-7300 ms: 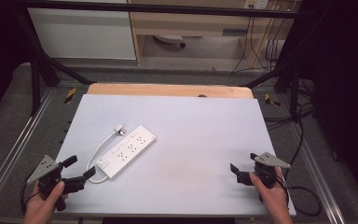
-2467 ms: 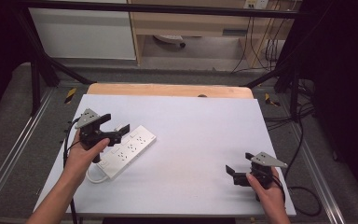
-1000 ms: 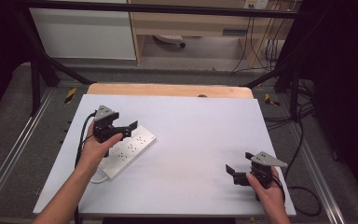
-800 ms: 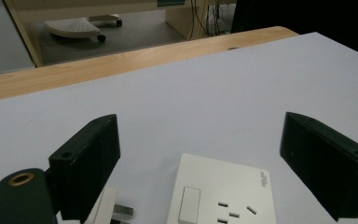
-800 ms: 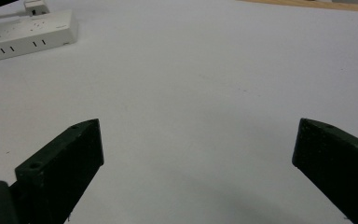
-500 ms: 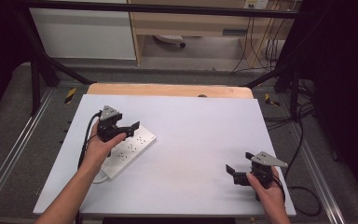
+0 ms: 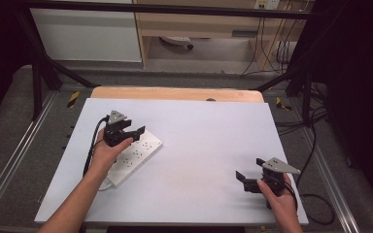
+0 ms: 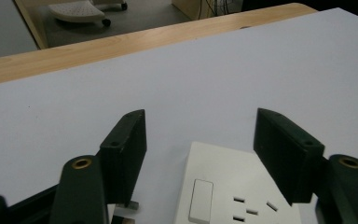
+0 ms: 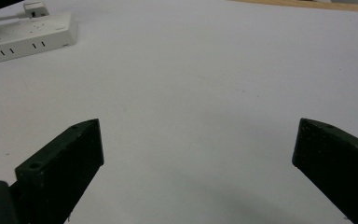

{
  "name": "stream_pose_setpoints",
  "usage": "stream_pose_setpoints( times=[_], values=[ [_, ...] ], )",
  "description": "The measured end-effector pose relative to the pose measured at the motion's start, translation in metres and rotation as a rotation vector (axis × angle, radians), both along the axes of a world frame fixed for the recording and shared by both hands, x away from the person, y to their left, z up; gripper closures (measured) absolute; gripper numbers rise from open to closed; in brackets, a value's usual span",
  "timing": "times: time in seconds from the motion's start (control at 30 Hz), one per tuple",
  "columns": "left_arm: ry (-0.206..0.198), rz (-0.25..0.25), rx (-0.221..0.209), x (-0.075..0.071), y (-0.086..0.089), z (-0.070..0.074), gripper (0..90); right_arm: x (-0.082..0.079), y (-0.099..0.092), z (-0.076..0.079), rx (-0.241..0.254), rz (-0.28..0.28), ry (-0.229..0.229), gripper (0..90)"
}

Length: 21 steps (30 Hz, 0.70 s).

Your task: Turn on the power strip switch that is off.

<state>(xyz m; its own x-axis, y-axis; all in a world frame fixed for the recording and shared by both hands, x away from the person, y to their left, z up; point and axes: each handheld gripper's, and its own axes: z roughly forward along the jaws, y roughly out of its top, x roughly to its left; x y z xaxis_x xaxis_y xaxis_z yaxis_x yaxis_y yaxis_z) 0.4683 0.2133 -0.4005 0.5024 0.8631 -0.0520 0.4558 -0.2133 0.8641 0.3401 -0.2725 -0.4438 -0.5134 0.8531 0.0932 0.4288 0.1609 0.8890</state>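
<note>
White power strip (image 7: 135, 156) lies on the bench (image 7: 204, 131); left hand-held gripper (image 7: 128, 132) hangs spread over its end, right hand-held gripper (image 7: 246, 178) spread, well apart.

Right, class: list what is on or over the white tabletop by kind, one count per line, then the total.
White power strip: 1
Black handheld grippers: 2, the left gripper and the right gripper
Total: 3

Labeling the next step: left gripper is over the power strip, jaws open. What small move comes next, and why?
Probably ease the left gripper down and close. Its open jaws straddle the switch end of the power strip without touching it. The right gripper sits open, far off.
</note>
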Motion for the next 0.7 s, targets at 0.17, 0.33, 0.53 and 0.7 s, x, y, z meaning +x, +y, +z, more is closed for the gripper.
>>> stream_pose_setpoints(
  times=[0.17, 0.33, 0.53, 0.7],
  values=[
    [0.030, 0.001, 0.007, 0.0020, -0.0003, -0.0031, 43.6, 0.0001, 0.0001, -0.0001, 0.000, 0.001, 0.000, 2.2],
    [0.029, 0.003, 0.012, 0.0029, -0.0010, -0.0045, 50.4, 0.0000, 0.0000, 0.0001, -0.001, 0.002, -0.001, 2.2],
    [0.049, -0.001, 0.012, 0.0051, 0.0000, -0.0075, 62.4, -0.0001, -0.0003, 0.0004, 0.001, 0.002, 0.000, 2.2],
    [0.064, -0.019, 0.019, 0.0051, -0.0012, -0.0098, 70.8, -0.0001, -0.0007, 0.0003, 0.001, 0.002, 0.000, 2.2]
  ],
)
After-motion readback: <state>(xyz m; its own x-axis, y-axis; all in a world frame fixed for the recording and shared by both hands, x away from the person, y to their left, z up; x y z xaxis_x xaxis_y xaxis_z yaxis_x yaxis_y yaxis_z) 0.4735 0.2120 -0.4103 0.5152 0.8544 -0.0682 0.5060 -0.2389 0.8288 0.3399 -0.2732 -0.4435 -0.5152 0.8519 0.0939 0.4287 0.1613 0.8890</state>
